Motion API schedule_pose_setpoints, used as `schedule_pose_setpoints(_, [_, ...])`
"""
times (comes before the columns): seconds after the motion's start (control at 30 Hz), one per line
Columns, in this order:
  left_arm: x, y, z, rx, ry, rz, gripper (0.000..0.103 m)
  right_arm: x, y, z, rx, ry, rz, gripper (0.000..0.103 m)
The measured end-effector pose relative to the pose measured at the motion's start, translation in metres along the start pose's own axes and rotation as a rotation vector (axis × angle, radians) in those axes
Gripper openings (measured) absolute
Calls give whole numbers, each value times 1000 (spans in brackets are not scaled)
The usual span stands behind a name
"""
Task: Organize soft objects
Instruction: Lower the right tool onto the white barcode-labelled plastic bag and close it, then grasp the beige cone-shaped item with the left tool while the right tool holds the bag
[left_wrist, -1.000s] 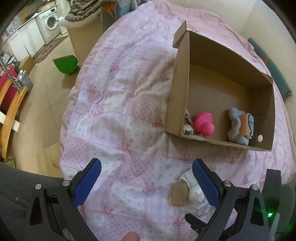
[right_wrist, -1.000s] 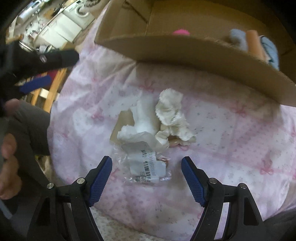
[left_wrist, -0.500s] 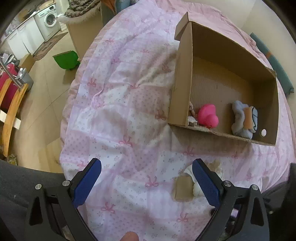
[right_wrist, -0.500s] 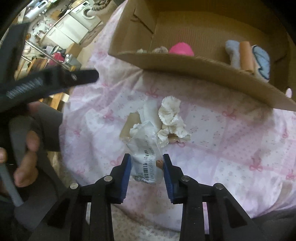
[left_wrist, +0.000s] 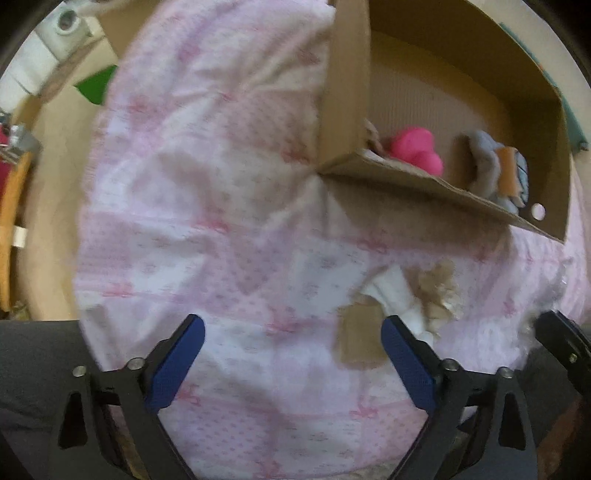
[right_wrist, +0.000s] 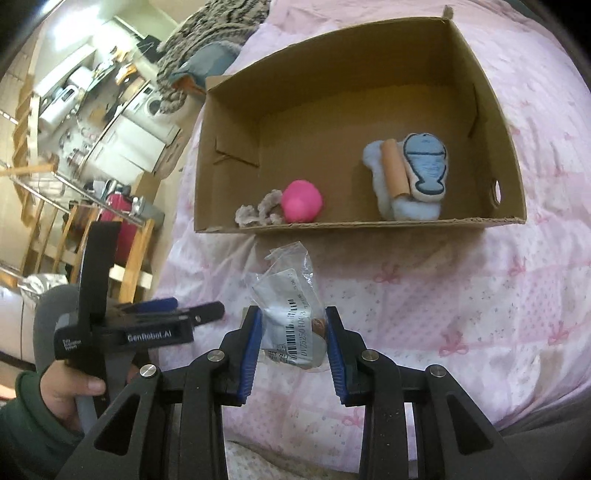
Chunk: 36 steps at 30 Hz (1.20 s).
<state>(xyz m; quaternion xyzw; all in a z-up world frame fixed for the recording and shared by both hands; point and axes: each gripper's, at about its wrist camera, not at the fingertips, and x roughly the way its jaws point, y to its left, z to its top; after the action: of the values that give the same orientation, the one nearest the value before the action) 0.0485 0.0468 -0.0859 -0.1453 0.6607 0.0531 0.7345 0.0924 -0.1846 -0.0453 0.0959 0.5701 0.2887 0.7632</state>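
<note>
plastic packet (right_wrist: 291, 321) is sitting pinched between the right tool (right_wrist: 293, 345) pads, lifted off the bed (right_wrist: 480, 314), with the cardboard box (right_wrist: 369, 223) just ahead; carrying it over the near wall before releasing looks wise. left tool (left_wrist: 291, 362) is hanging wide, holding nothing.

L hand-held gripper (left_wrist: 291, 363) open over pink bedspread (left_wrist: 221, 221).
</note>
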Motion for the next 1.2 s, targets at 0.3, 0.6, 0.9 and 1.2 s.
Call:
schedule_pose_setpoints(0.3, [23, -8, -1, -15, 107, -149, 36, 14, -11, 1, 71, 13, -10, 35])
schedule_pose_setpoints(0.6, [36, -38, -2, 68, 144, -177, 27, 22, -8, 2, 72, 19, -24, 35])
schedule_pose_setpoints(0.9, [19, -36, -4, 70, 94, -181, 9, 25, -7, 1, 73, 23, -54, 35])
schedule_pose_setpoints(1.2, [-25, 16, -18, 1, -39, -41, 9, 16, -2, -2, 53, -16, -46, 35])
